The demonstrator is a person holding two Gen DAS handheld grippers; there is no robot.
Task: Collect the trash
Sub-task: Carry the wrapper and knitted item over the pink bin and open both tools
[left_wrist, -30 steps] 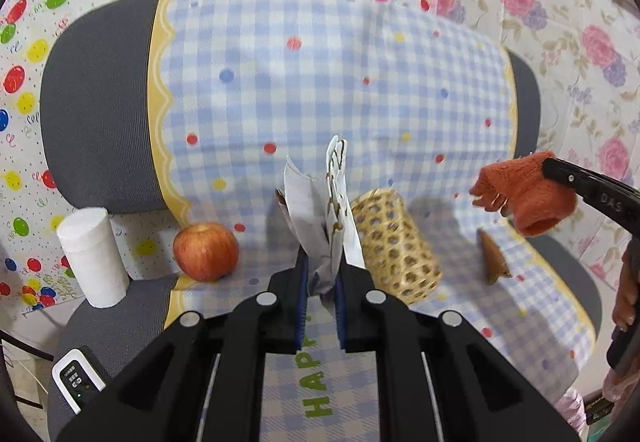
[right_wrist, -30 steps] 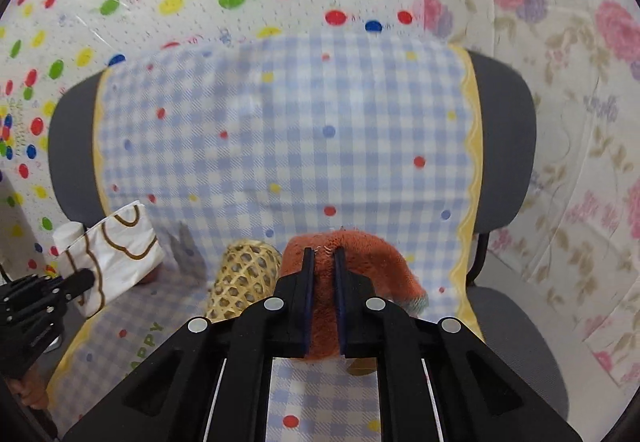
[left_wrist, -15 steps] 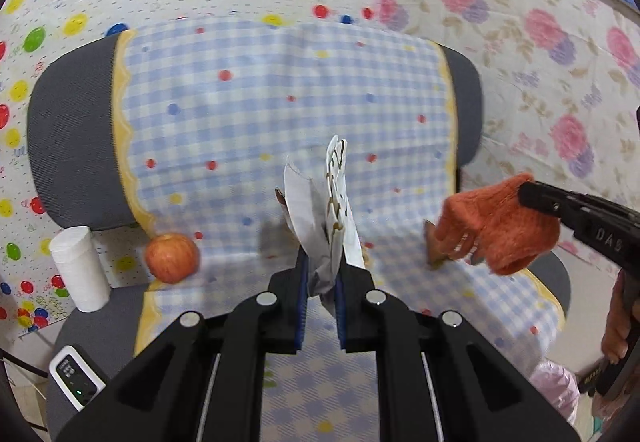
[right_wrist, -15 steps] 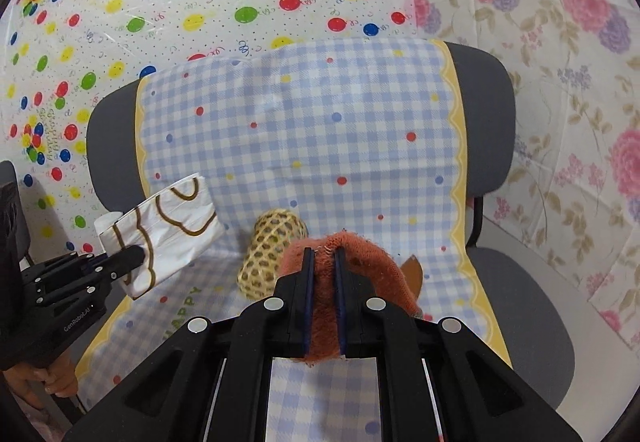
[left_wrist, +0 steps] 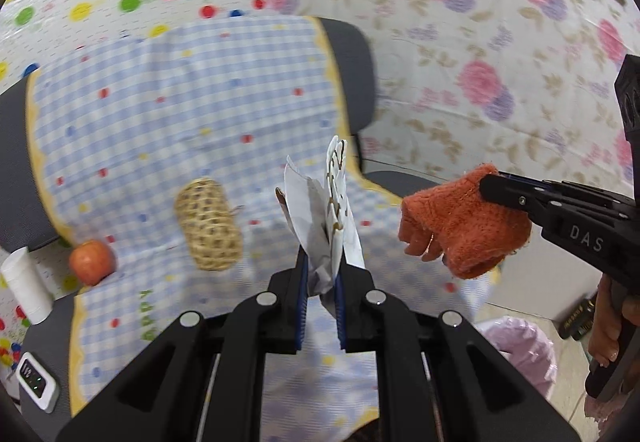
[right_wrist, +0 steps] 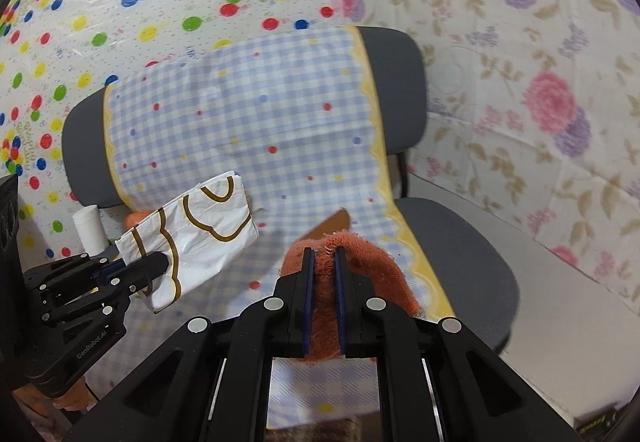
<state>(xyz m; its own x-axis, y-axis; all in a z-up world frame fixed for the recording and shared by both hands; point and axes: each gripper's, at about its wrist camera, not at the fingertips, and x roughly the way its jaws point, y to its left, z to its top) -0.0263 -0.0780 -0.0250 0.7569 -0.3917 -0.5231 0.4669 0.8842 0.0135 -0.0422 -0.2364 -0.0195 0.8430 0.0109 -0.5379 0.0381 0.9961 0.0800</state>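
Note:
My left gripper [left_wrist: 321, 274] is shut on a white paper bag [left_wrist: 328, 202] with brown curved lines; the bag [right_wrist: 196, 230] and left gripper [right_wrist: 154, 264] also show in the right wrist view, held above the chair seat. My right gripper [right_wrist: 323, 262] is shut on an orange knit glove [right_wrist: 360, 254]; in the left wrist view the glove [left_wrist: 460, 226] hangs from the right gripper [left_wrist: 490, 186] to the right of the bag. A pink-lined trash bin [left_wrist: 520, 354] stands on the floor at lower right.
A grey office chair [right_wrist: 460, 250] is draped with a blue checked cloth [left_wrist: 180, 130]. On the seat lie a woven basket [left_wrist: 208, 230], an apple [left_wrist: 92, 262], a white roll [left_wrist: 26, 290], a brown piece [right_wrist: 332, 226] and a small white device [left_wrist: 36, 388].
Both grippers have pulled back and swung right with their loads. The basket and apple now sit further left in the left wrist view, and the trash bin has come into sight.

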